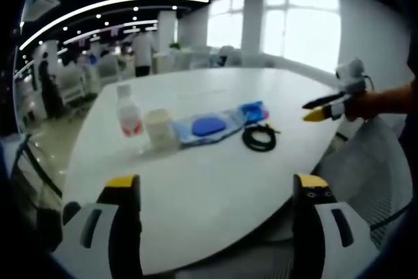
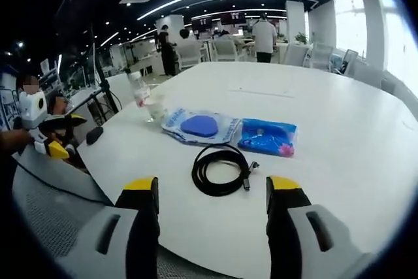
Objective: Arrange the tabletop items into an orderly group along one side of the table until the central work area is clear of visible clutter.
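- White worktop carries a row: bottle, cup, clear pouch, blue packet, with the black cable nearest your right tool.
- Both tools are spread and empty; your left tool hangs off the edge.
- Pinch the cable's whole coil, so no loop trails, and set it beside the packet.

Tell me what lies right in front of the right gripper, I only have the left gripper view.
Observer: A coiled black cable lies on the table just ahead of the right gripper, in line with the gap between its open jaws.
Operator: Which way does its plug end point?
Observer: The plug lies on the coil's side toward that gripper's right jaw.
Operator: Anything on the blue packet?
Observer: The blue packet has a pink patch at its corner nearest that jaw.
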The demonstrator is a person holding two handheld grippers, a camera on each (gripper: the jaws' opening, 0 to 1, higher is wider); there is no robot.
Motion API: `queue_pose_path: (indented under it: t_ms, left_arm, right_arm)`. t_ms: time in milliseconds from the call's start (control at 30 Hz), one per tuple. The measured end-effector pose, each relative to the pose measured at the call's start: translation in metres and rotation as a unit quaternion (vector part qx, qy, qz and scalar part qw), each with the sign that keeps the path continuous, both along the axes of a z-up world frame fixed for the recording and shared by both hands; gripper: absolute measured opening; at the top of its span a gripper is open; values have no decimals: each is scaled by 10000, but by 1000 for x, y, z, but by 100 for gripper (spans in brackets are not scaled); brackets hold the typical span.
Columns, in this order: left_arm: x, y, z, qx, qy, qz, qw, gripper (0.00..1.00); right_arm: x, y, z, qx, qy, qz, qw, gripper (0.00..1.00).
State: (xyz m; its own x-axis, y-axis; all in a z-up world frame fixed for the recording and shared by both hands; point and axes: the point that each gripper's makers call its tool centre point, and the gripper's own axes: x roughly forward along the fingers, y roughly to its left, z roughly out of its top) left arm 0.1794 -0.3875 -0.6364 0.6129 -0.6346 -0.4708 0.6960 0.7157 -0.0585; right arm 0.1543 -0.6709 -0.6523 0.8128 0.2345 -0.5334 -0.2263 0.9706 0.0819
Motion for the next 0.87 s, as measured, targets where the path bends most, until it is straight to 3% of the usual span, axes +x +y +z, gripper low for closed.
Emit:
queue_pose_path:
  t_ms: [233,467,667,867]
  left_arm:
    - [-1,0,1,-13,8,3,10000,96]
    - [-1,-1,2,-44,-9,-37,10000,98]
    - [-1,-2,4,-97,-46,-37,9999,99]
    - [-2,-2,3,-49,-48,-67,10000,99]
  right_arm:
    - [-11,9,13,-134,-292,176,9993,82]
    - [-20,19,19,125,-451,249,9986,99]
    - [-32,20,8,47,-170,252,9995,100]
    - [-28,18,17,6,-497,160,9986,100]
